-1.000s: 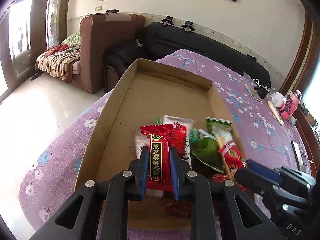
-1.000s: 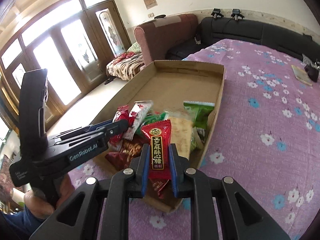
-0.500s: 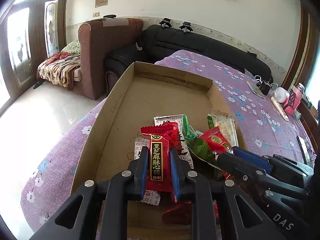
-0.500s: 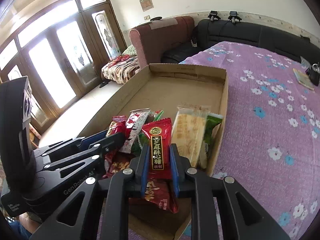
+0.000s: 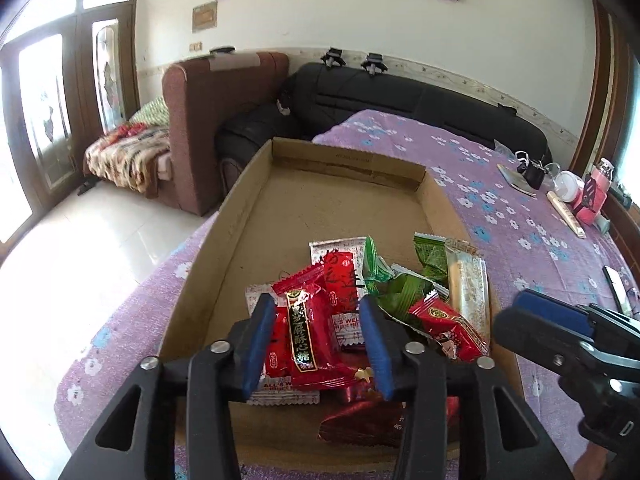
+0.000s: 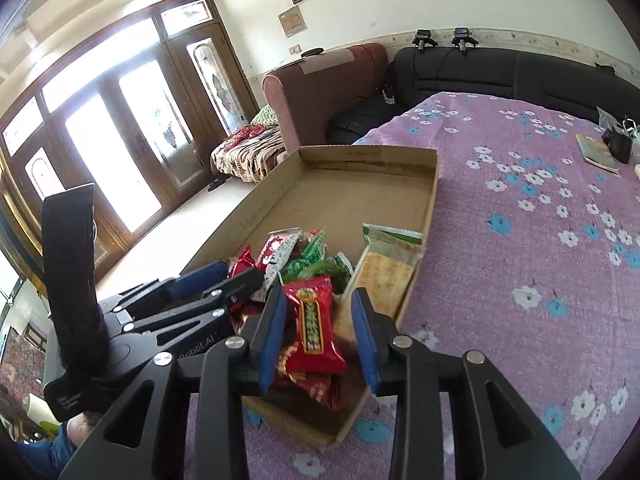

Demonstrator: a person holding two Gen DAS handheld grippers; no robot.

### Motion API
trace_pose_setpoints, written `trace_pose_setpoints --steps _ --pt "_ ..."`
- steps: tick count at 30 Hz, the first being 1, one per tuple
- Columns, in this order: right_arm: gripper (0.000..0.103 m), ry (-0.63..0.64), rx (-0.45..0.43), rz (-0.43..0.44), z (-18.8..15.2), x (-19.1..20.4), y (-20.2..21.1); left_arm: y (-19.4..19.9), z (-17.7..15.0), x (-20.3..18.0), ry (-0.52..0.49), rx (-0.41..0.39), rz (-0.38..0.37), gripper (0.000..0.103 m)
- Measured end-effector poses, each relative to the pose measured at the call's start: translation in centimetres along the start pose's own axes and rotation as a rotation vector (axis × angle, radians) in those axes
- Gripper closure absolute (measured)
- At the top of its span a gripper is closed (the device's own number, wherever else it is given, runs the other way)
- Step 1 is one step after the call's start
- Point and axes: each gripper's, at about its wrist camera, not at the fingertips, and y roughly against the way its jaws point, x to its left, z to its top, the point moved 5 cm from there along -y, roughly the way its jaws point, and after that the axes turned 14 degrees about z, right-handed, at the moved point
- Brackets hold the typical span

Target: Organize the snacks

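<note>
Now both tools agape over snacks (image 5: 304, 336)

Bright daylight floods in through the tall wooden-framed glass doors (image 6: 120, 152), blown out white and glaring off the pale tiled floor (image 5: 80, 248). Fisheye bending curves both views, with dark vignetted corners. The red candy wrapper (image 6: 314, 328) looks slightly blurred.

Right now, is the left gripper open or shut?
Open. In the left wrist view the left gripper has its blue pads spread wide, with gaps on both sides of the red candy, which lies in the box.
</note>
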Motion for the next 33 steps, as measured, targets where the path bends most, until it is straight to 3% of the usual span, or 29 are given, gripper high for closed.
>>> trace_pose_setpoints --steps 4,6,10,13,17,20,23,33 --pt "0.045 0.034 -0.014 -0.035 -0.9 -0.2 1.9 1.1 -0.1 0.0 0.004 -0.049 0.036 0.034" --pt "0.042 0.066 -0.025 -0.068 -1.6 -0.5 3.0 2.0 -0.2 -0.2 0.019 -0.080 0.041 0.030" --pt "0.034 0.100 -0.069 -0.128 -2.6 -1.5 5.1 3.1 -0.5 -1.1 0.040 -0.104 0.035 0.011" --pt "0.032 0.084 -0.124 -0.142 -3.2 -2.5 6.3 4.2 -0.7 -2.1 0.055 -0.127 0.034 0.005" --pt "0.032 0.114 -0.124 -0.192 -3.5 -3.2 6.6 5.3 -1.2 -3.0 0.025 -0.180 0.090 0.001" --pt "0.027 0.140 -0.141 -0.182 -3.5 -2.5 7.0 5.9 -1.3 -3.1 0.015 -0.208 0.129 0.001" --pt "0.017 0.176 -0.140 -0.189 -3.7 -1.8 7.0 5.7 -1.3 -3.1 0.008 -0.201 0.155 0.001" --pt "0.012 0.162 -0.127 -0.198 -3.7 -2.1 6.8 5.1 -1.3 -3.0 0.010 -0.176 0.202 0.001"
